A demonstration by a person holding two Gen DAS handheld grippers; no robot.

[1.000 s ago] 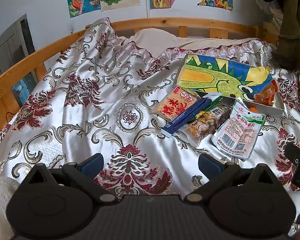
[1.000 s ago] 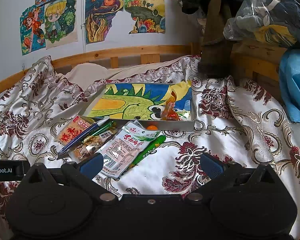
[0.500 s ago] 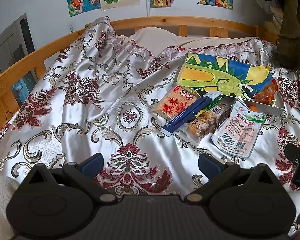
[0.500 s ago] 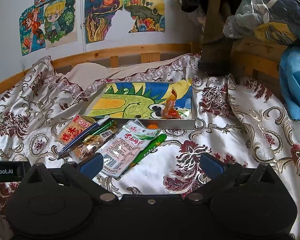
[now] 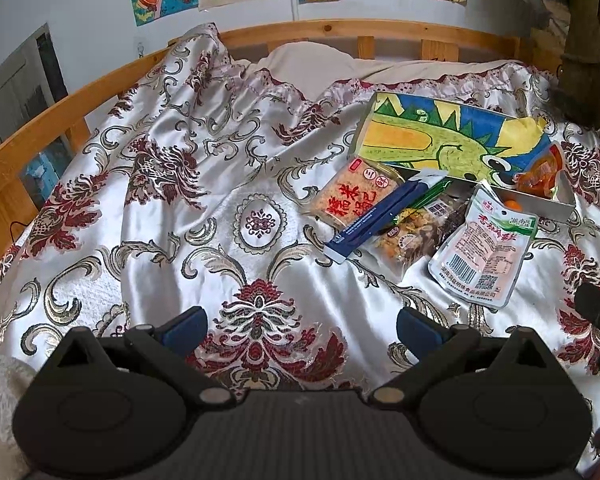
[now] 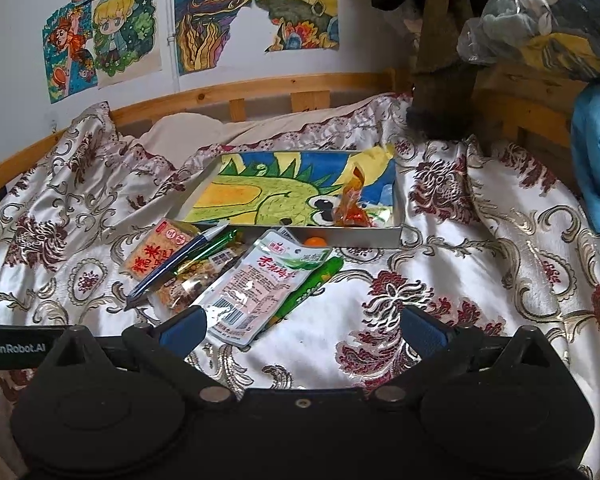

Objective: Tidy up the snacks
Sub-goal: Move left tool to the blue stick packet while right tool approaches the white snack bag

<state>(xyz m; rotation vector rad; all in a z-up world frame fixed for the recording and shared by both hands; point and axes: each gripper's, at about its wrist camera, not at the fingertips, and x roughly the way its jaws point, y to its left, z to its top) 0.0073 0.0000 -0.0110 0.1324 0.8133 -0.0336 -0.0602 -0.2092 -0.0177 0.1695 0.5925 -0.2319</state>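
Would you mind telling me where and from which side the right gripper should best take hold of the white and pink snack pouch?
Probably by the near bottom seam of the white and pink pouch, coming in low from the front. It lies flat, its top tucked toward the tray, overlapping the green stick pack; the near edge is free and lies just ahead of the open right gripper.

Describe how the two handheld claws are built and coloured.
Both look alike: a matte black body with two rounded lobes and silver pivot pins, and blue pads on the fingertips. The left claw has a ribbed grey panel in the middle. The right claw has a smooth black one with a small screw.
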